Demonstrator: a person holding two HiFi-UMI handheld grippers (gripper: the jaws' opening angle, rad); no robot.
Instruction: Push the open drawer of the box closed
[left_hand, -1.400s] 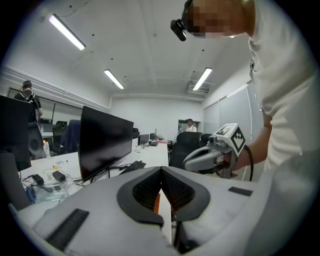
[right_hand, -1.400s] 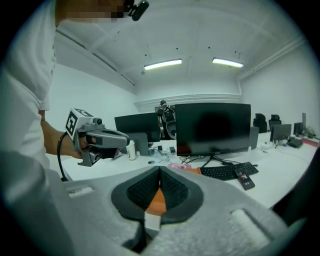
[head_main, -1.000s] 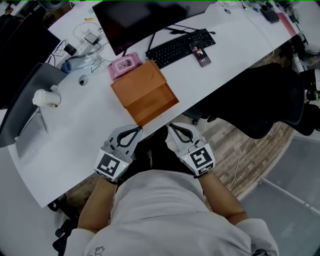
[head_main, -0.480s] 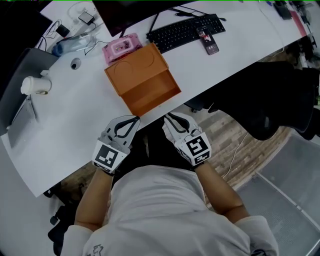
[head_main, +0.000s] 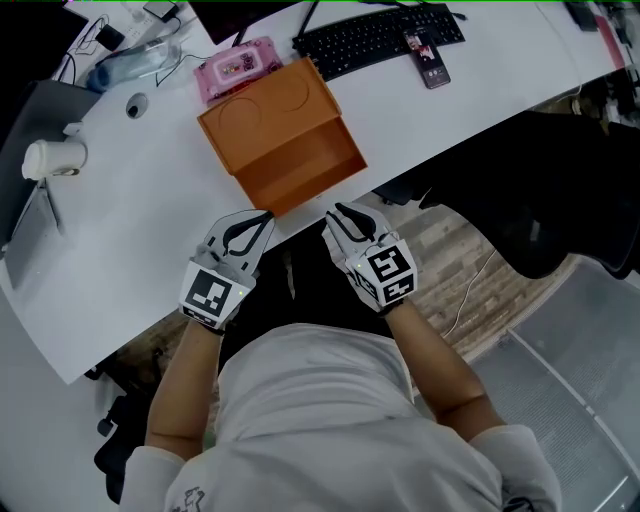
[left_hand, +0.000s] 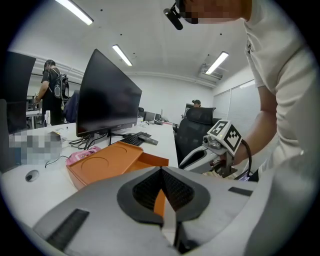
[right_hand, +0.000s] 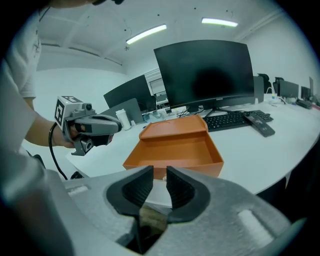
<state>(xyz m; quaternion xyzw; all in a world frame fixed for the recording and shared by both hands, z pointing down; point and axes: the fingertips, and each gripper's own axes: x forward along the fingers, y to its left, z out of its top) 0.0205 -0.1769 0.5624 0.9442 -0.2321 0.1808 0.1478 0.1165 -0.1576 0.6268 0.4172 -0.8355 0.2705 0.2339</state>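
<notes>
A: Checking the box (head_main: 262, 118): orange, flat on the white desk (head_main: 150, 240), close to the front edge.

B: Confirmed. Drawer (head_main: 305, 168) slid out toward the person, front wall reaching the desk edge.

A: Reading the left gripper (head_main: 262, 216): tip close by the drawer's left front corner, jaws pressed together, holding nothing.

B: Reading the right gripper (head_main: 335, 212): off the desk edge, near the drawer's right front corner. Jaws opening, nothing between them.

A: Listing surroundings outward. Pink pack (head_main: 238, 68) just behind the box.

B: Noted. Keyboard (head_main: 375, 38) and phone (head_main: 430, 62) farther back to the right. Paper cup (head_main: 50, 158) well apart on the left.
</notes>
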